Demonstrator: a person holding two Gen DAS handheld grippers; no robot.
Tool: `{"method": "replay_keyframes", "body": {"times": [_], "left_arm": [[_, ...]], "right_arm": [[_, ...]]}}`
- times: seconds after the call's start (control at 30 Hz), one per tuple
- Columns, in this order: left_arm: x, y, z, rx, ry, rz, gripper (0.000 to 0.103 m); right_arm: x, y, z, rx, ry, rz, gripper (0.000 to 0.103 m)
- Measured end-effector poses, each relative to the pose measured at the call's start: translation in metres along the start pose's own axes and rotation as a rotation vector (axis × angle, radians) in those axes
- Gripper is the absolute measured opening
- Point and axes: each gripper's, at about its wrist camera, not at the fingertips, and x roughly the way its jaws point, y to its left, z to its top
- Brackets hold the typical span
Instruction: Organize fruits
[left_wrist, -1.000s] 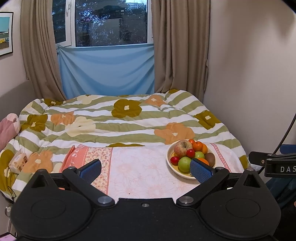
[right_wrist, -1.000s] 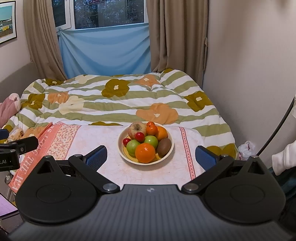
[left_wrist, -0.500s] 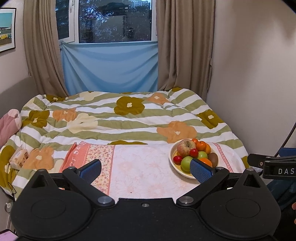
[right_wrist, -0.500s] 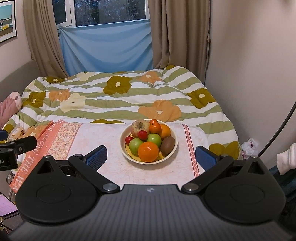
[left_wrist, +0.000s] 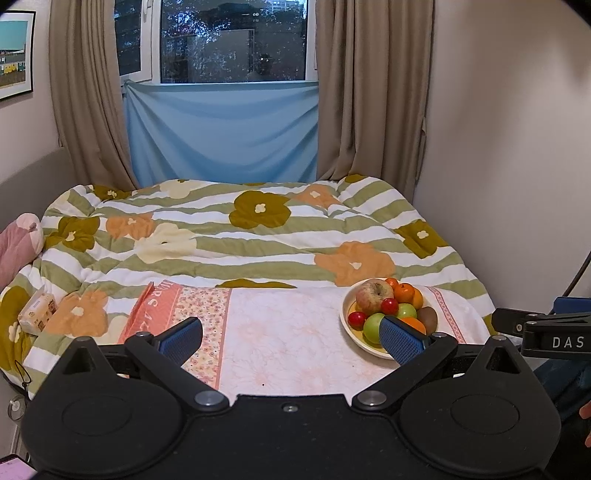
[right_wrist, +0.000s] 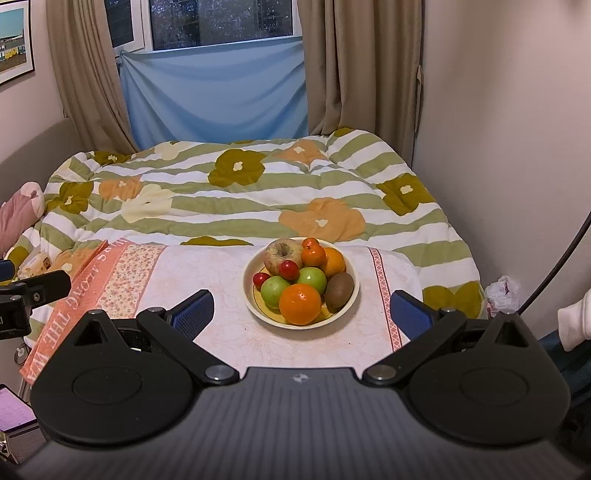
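With every fruit sitting heaped in the bowl (right_wrist: 349, 295) toward the cloth's (right_wrist: 207, 273) right edge, both grippers, left (left_wrist: 291, 338) and right (right_wrist: 301, 312), are hovering near its front edge, jaws gaping wide and gripping nothing, seemingly keeping clear of the pile.

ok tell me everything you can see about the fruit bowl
The bowl is round, shallow and cream-coloured, with a yellowish inside; it looks like ceramic or plastic. It sits upright on the pale pink floral cloth spread over the bed. Fruit is heaped in it above the rim: a brownish apple, two green apples, a big orange, smaller orange fruits, two small red fruits and a kiwi. Neither pair of tongs touches it.
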Motion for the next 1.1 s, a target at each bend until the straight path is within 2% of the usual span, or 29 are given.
{"method": "replay_keyframes", "body": {"times": [0.6,0.87,1.1], "left_arm": [[0.001,0.007,0.002,-0.009,0.004,0.0,0.103],[-0.004,0.007,0.004,-0.001,-0.027,0.068,0.103],[-0.005,0.012,0.002,-0.026,-0.046,0.06,0.103]], "right_arm": [[0.006,0.004,0.001,-0.012,0.001,0.008,0.103],[0.006,0.002,0.002,-0.009,-0.001,0.017,0.103],[0.008,0.001,0.004,-0.006,0.003,0.029,0.103]]}}
